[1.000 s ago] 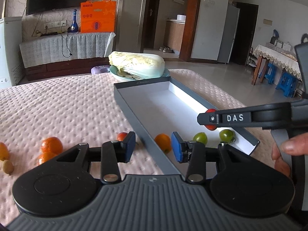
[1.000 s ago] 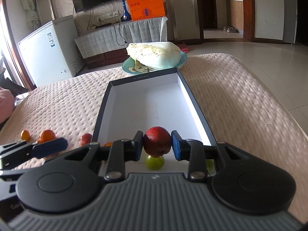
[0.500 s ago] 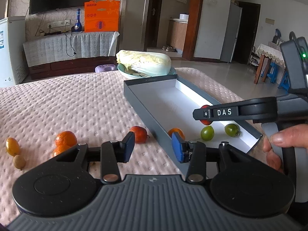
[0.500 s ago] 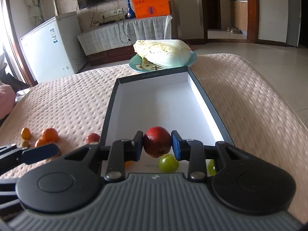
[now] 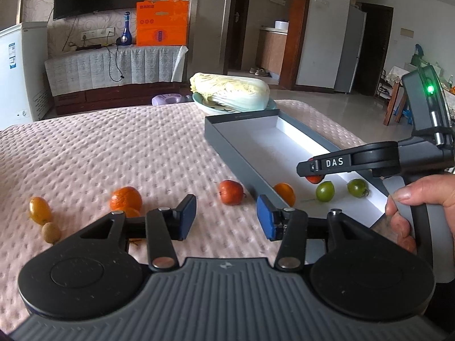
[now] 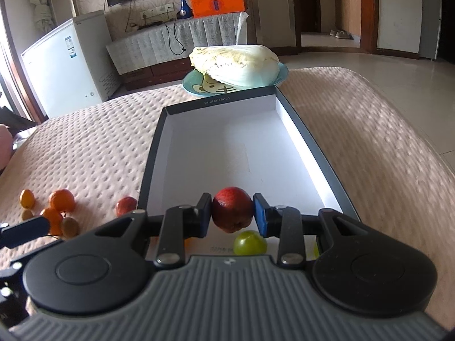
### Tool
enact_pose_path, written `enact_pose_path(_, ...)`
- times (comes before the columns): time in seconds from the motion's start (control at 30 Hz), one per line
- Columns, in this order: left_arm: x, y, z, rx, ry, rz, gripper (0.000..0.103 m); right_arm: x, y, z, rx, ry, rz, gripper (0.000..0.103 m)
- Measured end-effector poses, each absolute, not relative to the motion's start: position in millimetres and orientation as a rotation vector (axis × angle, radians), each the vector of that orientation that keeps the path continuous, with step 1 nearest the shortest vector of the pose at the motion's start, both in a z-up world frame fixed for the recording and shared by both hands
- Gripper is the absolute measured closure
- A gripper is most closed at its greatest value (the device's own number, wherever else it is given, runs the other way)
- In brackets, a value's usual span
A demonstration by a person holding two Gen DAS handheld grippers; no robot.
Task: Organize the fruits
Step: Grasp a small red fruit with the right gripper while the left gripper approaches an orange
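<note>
My right gripper (image 6: 232,213) is shut on a red fruit (image 6: 232,211), held over the near end of the grey box (image 6: 148,164) with a white inside. An orange fruit (image 5: 284,193) and two green fruits (image 5: 325,191) lie in that end. My left gripper (image 5: 226,216) hangs over the pink cloth left of the box (image 5: 227,147); its jaws are opening with nothing between them. A second red fruit (image 5: 231,192) lies on the cloth just beyond them. Mandarins (image 5: 126,198), a yellow fruit (image 5: 39,210) and a small brown one (image 5: 51,232) lie further left.
A cabbage (image 5: 230,92) on a plate (image 6: 190,81) stands right behind the box's far end. A person's hand (image 5: 421,199) holds the right gripper at the right. The table's right edge (image 6: 412,130) drops to the floor.
My left gripper has drawn away from the box toward the left and its jaws have widened. The right gripper has shifted a little over the box's near end, keeping its hold on the red fruit.
</note>
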State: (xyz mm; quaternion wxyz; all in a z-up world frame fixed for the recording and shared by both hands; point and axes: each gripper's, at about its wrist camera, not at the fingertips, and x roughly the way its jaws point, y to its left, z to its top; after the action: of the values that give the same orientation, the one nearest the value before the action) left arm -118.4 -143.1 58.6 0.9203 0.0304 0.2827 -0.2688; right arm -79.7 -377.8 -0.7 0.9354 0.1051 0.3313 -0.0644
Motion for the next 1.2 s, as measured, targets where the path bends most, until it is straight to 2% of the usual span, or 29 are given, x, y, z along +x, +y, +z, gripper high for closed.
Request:
enact_pose_path(0.3, -117, -125, 60, 0.061, 0.58, -0.52, 0.05, -80, -378, 0, 0.225, 0.676, -0.144, 0.067)
enact_pose_path(0.4, -117, -118, 60, 0.059, 0.583, -0.505, 0.049, -81, -376, 1, 0.226, 0.657, -0.142, 0.062)
enact_pose_path(0.7, -119, -108, 60, 0.064, 0.582, -0.481, 0.049, -81, -363, 9, 0.221, 0.616, -0.132, 0.062)
enact_pose_path(1.0, -119, -95, 64, 0.047, 0.575, -0.455, 0.048, -83, -321, 21, 0.098, 0.521, -0.027, 0.062)
enact_pose_path(1.2, -121, -76, 68, 0.023, 0.568, -0.435, 0.047, -74, -289, 16, 0.025, 0.563, 0.133, 0.063)
